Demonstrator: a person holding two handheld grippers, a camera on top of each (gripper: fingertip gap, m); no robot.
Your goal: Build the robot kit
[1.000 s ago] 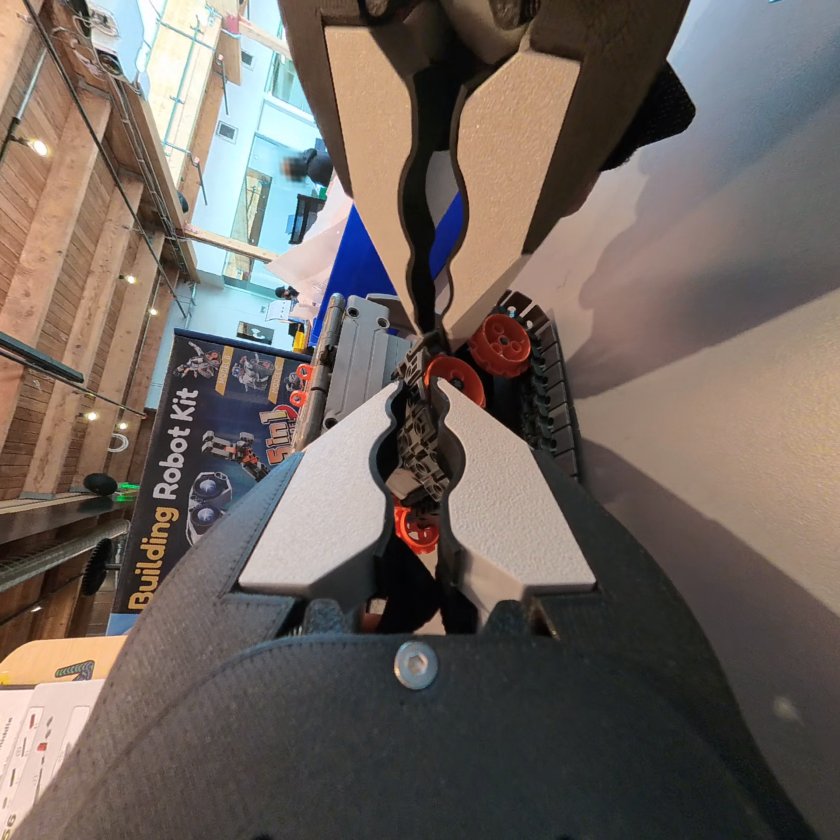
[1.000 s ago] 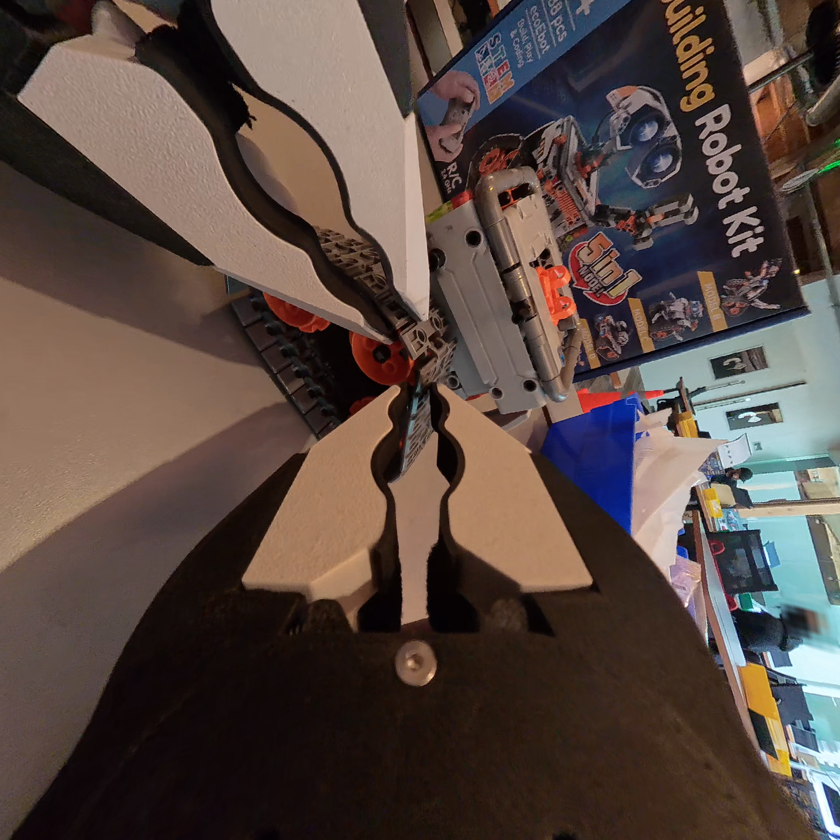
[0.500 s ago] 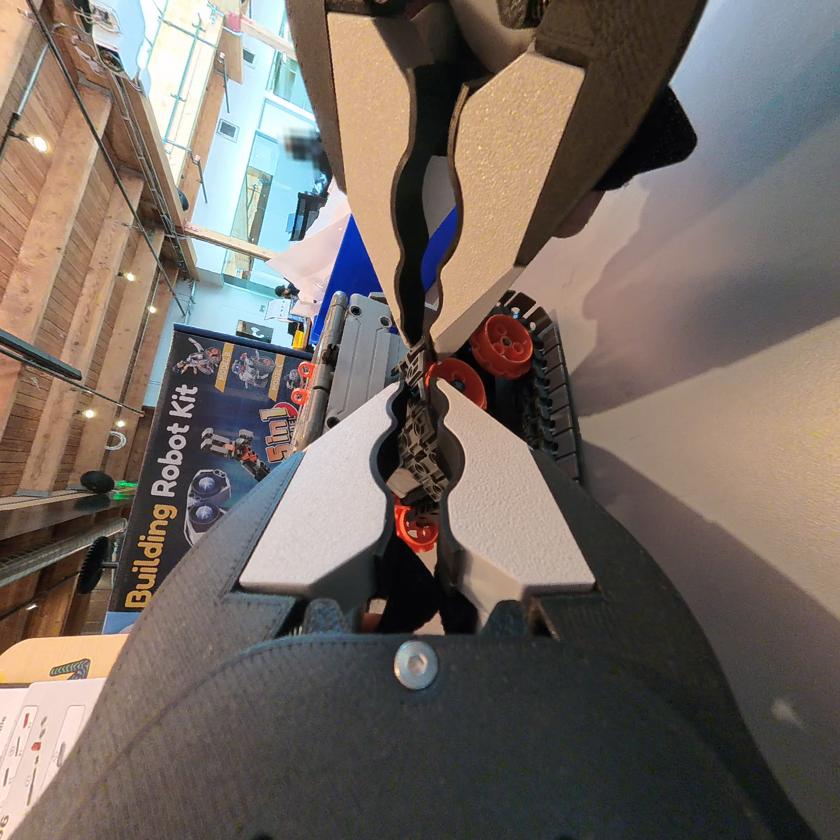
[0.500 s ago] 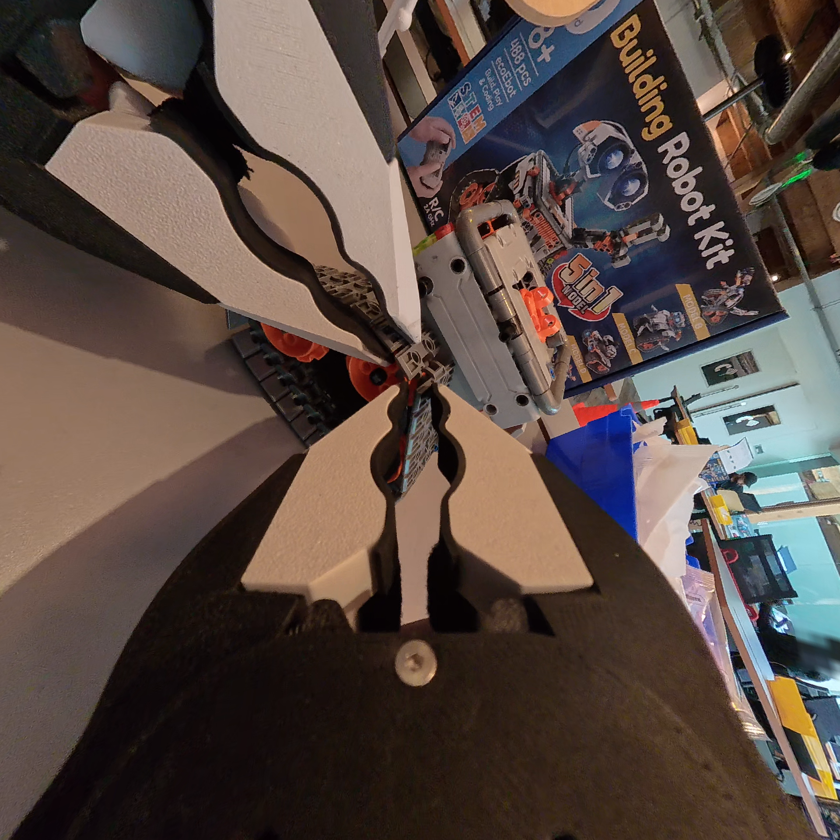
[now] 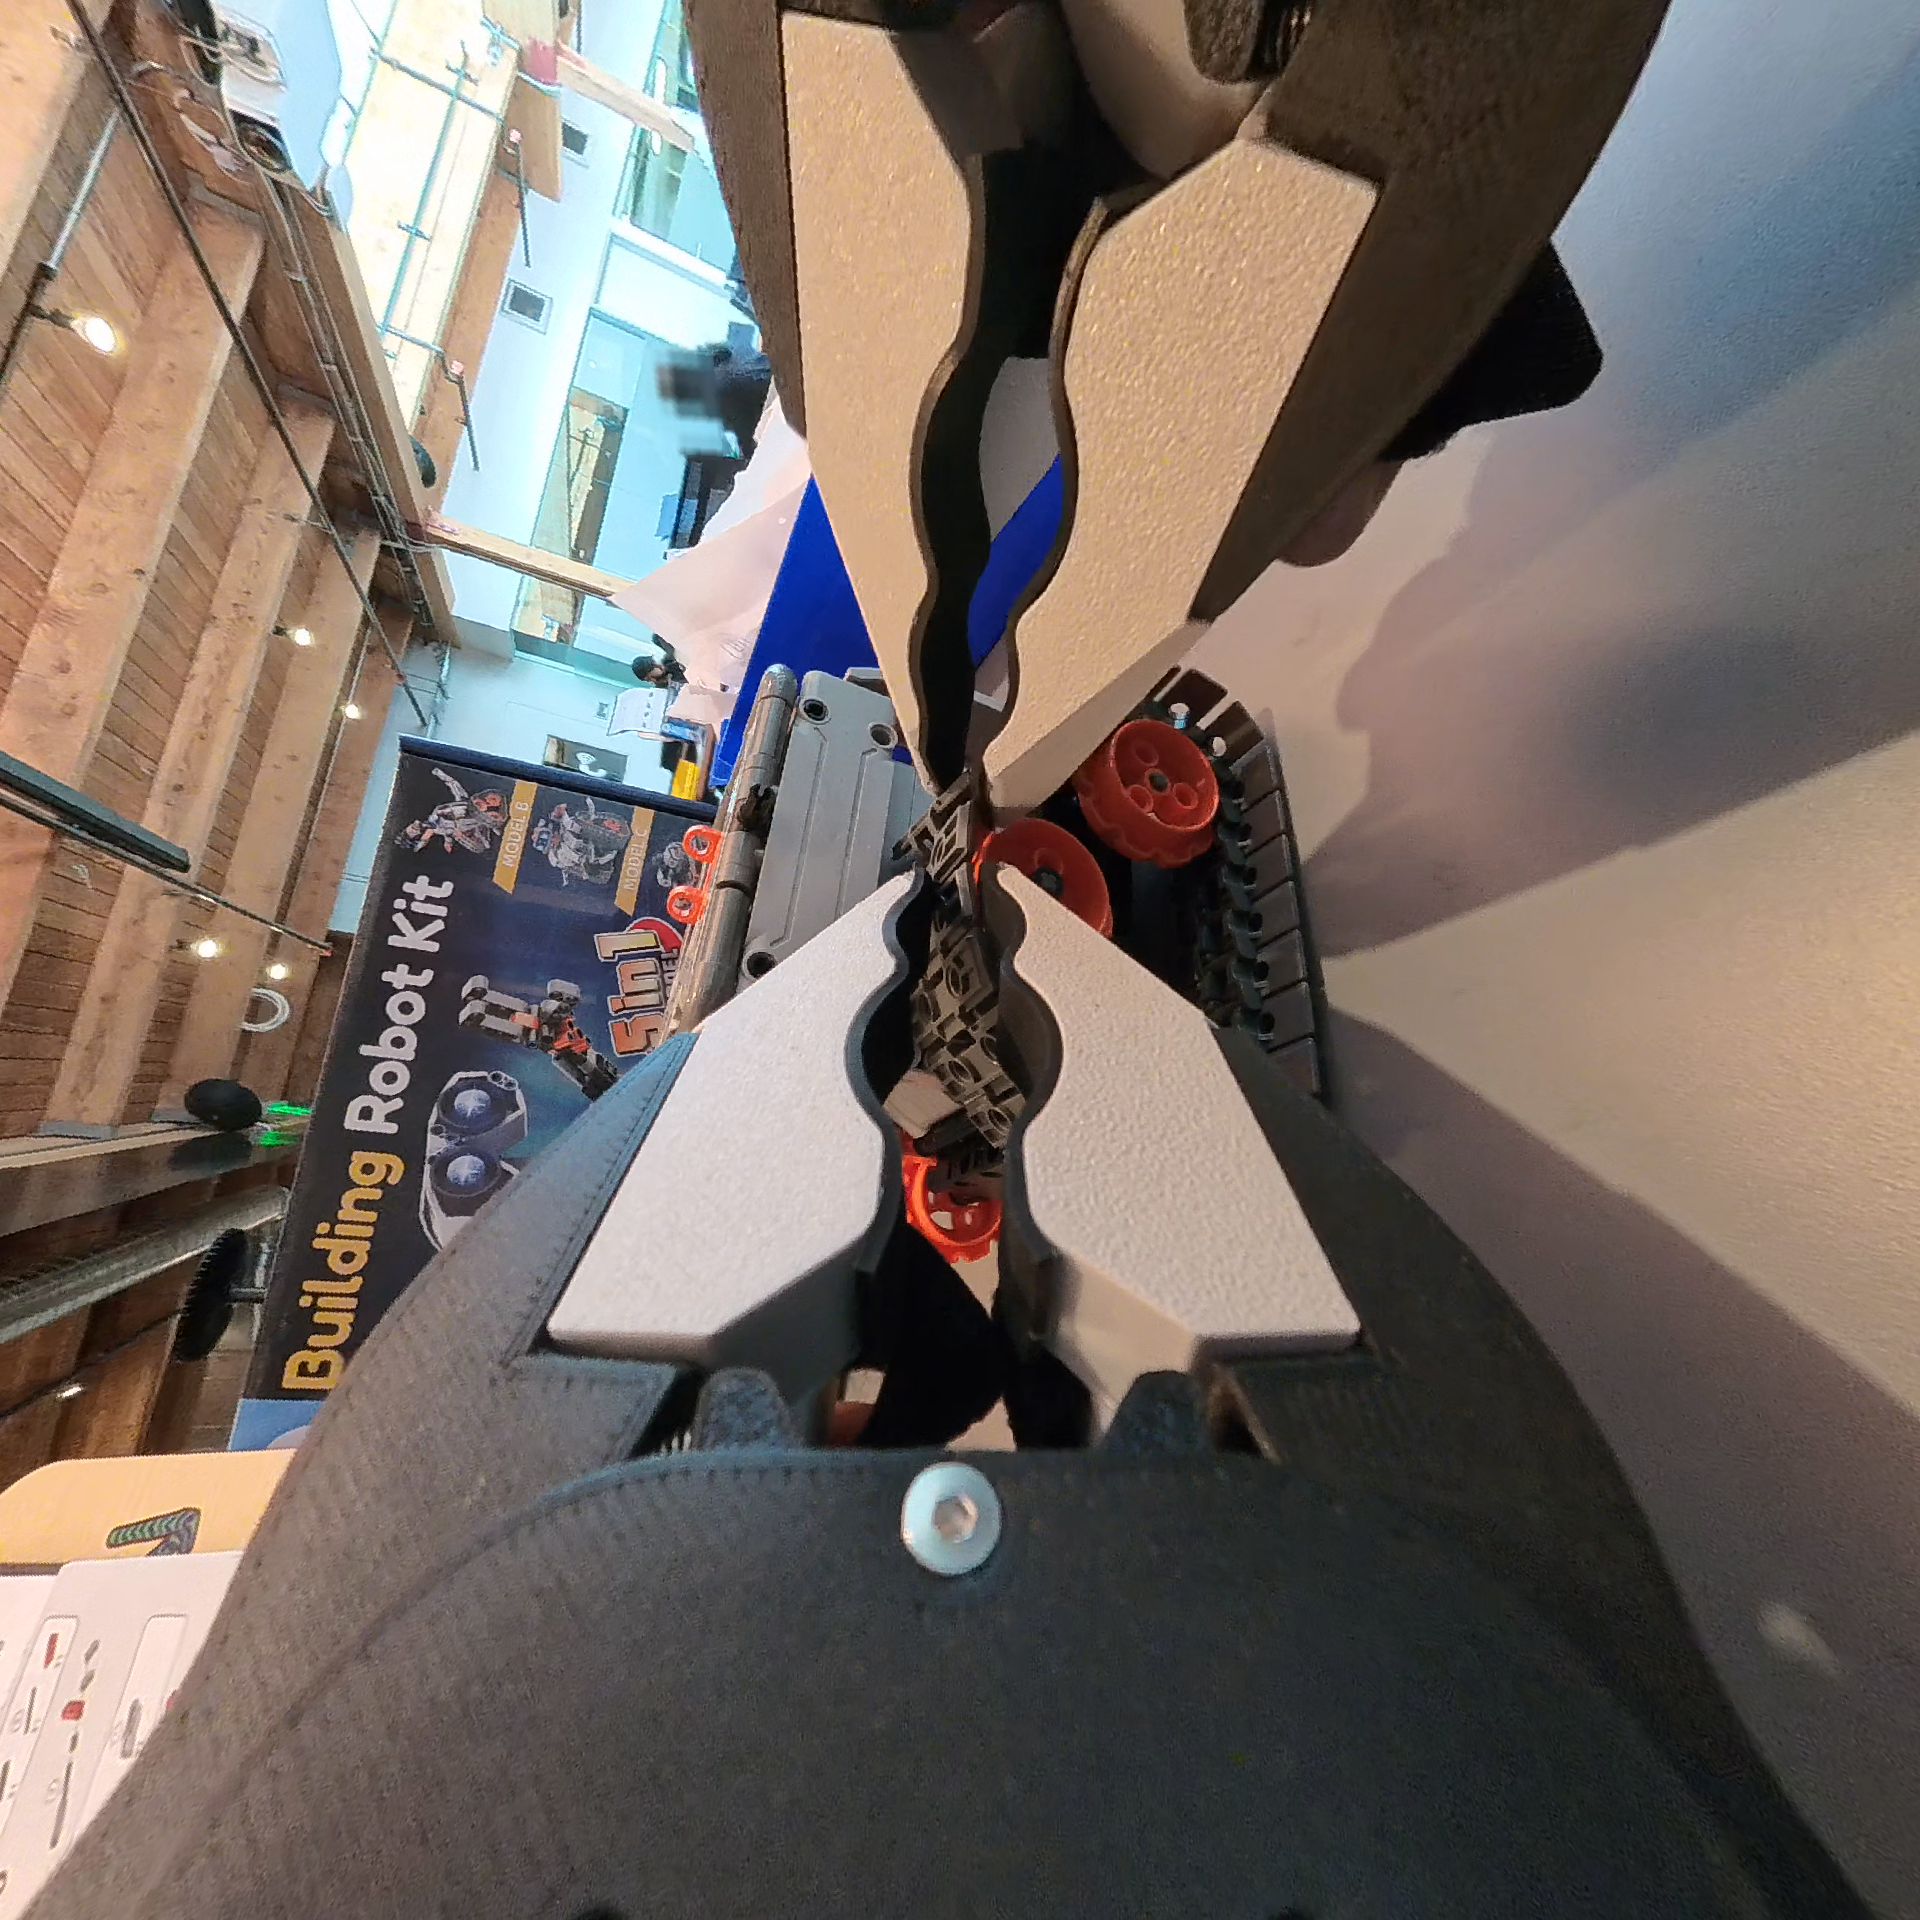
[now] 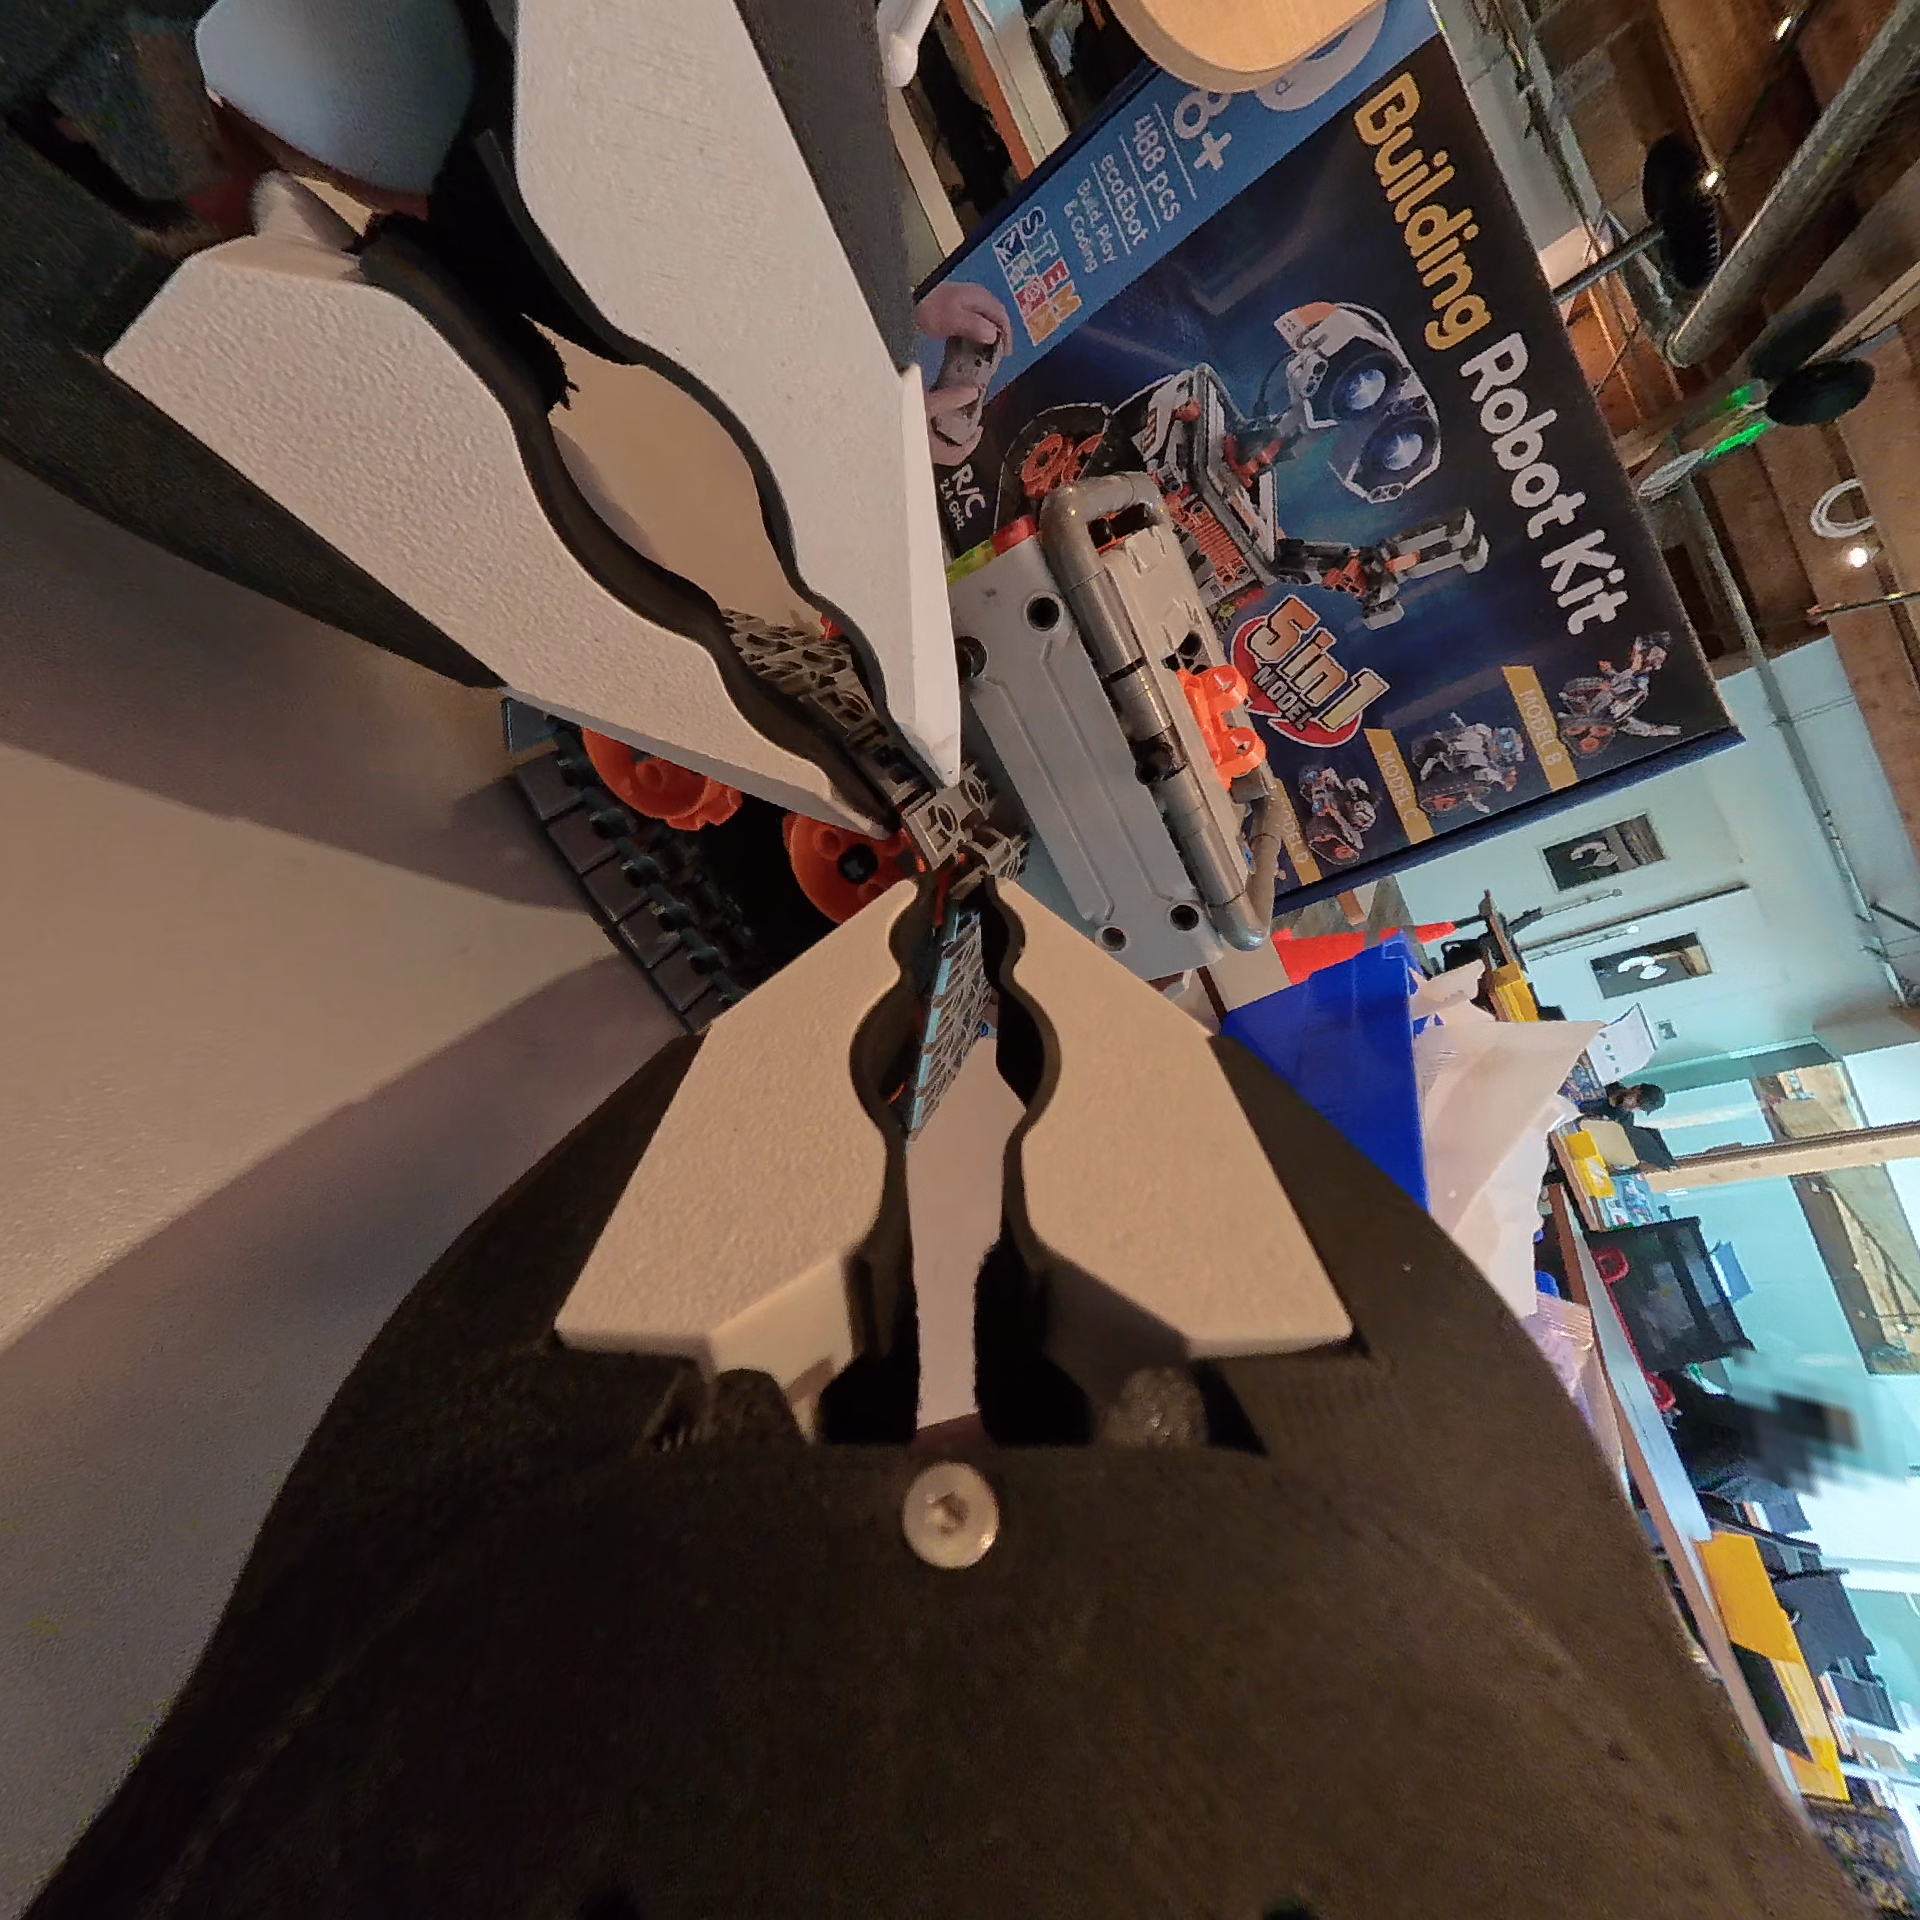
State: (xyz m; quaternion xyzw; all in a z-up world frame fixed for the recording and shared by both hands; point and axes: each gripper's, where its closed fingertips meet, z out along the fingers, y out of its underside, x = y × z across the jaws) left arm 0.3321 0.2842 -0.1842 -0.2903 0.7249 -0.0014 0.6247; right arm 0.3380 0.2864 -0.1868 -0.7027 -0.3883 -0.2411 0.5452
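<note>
Two grippers are met tip to tip over one strip of dark grey bricks [image 5: 961,1023]. The left gripper [image 5: 958,894] is clamped on the strip's near end; the right gripper [image 6: 954,899] is closed on its other end, jaws nearly together. Just beyond, orange wheels [image 5: 1143,777] inside a black track [image 5: 1252,914] are seen against the grey table [image 5: 1621,1039]. A grey block [image 6: 1081,727] lies beside them, a printed box [image 6: 1403,436] behind.

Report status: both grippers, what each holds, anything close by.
Left gripper shut on grey track strip. Right gripper shut on same strip, tips nearly meeting. Tracked model and kit box right behind.
</note>
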